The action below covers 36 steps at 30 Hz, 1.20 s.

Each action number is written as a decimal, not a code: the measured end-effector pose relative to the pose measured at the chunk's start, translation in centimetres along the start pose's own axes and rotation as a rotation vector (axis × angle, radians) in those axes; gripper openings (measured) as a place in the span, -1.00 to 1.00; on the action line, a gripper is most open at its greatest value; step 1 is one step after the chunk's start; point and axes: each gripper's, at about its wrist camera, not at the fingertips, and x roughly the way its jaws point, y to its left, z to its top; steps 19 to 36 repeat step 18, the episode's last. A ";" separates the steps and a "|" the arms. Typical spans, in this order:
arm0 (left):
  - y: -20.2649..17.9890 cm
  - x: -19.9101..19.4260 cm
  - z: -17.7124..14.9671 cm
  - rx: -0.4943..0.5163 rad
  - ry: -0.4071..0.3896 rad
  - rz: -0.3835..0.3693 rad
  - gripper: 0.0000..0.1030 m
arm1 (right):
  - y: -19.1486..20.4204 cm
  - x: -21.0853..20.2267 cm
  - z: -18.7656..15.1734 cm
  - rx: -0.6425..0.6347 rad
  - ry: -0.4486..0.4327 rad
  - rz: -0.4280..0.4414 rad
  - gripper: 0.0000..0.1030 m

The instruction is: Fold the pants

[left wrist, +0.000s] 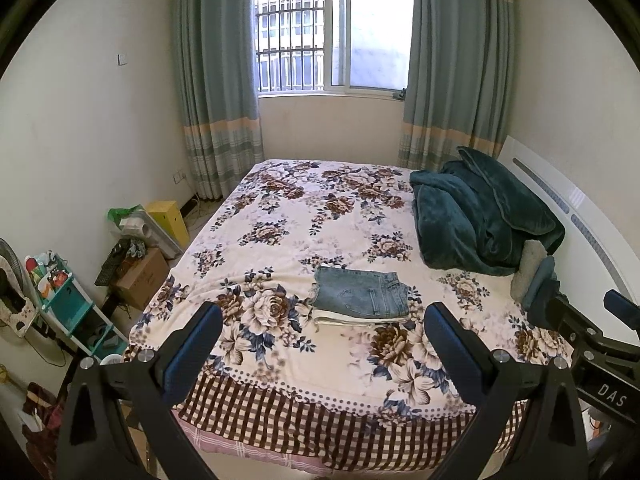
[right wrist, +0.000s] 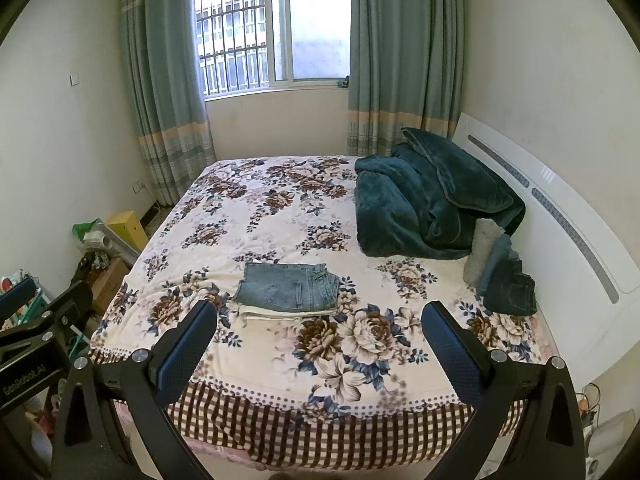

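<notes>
Only right view shows dark jeans (right wrist: 514,292).

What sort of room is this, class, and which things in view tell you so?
Most likely a home bedroom: a bed with a floral blanket, a crumpled dark green plush blanket by the white headboard, and striped grey-green curtains.

Bright daylight enters through the window (left wrist: 334,36), blown out to white glare on the right pane. Shadows on the bed (left wrist: 304,240) are soft. Both views are sharp (fisheye bending walls, dark vignette in the corners).
</notes>
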 end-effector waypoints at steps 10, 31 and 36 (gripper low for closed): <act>0.0 -0.6 0.6 -0.013 -0.003 0.010 1.00 | 0.1 0.0 -0.2 0.001 0.001 0.000 1.00; 0.1 -0.7 0.3 -0.016 -0.006 0.018 1.00 | 0.6 -0.2 -0.2 0.001 0.000 0.004 1.00; 0.1 -0.7 0.3 -0.016 -0.006 0.018 1.00 | 0.6 -0.2 -0.2 0.001 0.000 0.004 1.00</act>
